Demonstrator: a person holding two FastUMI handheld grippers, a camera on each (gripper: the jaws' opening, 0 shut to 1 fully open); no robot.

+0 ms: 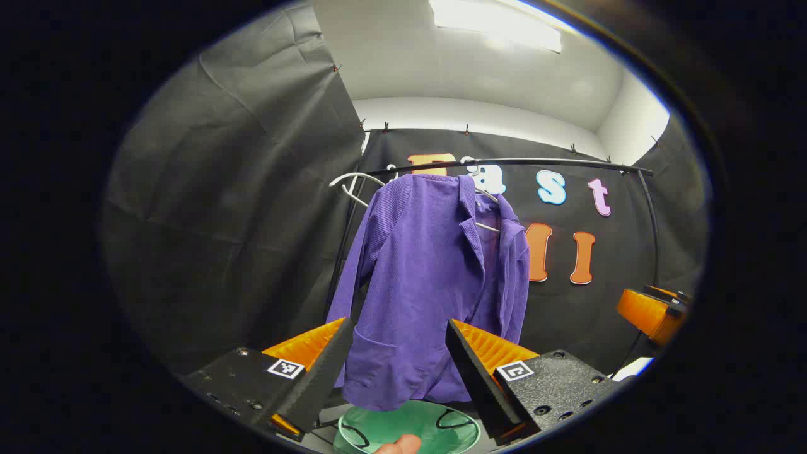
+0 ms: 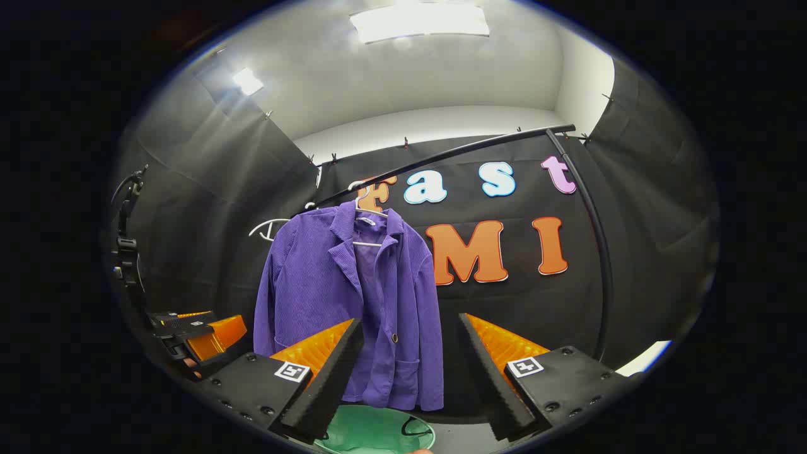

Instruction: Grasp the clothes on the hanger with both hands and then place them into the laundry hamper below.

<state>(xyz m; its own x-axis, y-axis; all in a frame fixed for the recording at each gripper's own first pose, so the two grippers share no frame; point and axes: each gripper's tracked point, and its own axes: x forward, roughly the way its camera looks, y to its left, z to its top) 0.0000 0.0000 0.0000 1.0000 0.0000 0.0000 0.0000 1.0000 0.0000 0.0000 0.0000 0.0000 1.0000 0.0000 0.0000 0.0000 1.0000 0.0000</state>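
The purple jacket (image 1: 429, 284) hangs centre frame in the left gripper view, on a white hanger (image 1: 356, 186) hooked over the black rail (image 1: 536, 162) that runs across the upper middle. In the right gripper view the same jacket (image 2: 353, 296) sits left of centre, open at the front with its lapels and a button showing. The green laundry hamper (image 1: 410, 429) lies at the bottom of the frame, directly under the hem.

Your left hand-held gripper (image 1: 397, 353) is spread wide and holds nothing; the jacket's lower part shows between its fingers, apparently some way ahead. Your right hand-held gripper (image 2: 410, 359) is likewise wide and empty, with the jacket's right front panel between its fingers. Each gripper also shows at the edge of the other's view, off to the side.

The step in hand looks like the approach, so bring both grippers forward and up towards the shoulders rather than the hem. Take one shoulder in each, near the hanger's ends, and close on a full fold of cloth, not a single thin edge. Lift together so the collar clears the hanger, and keep the fingers off the wire itself. The corduroy looks thick and should grip well, though the sleeves may drag.
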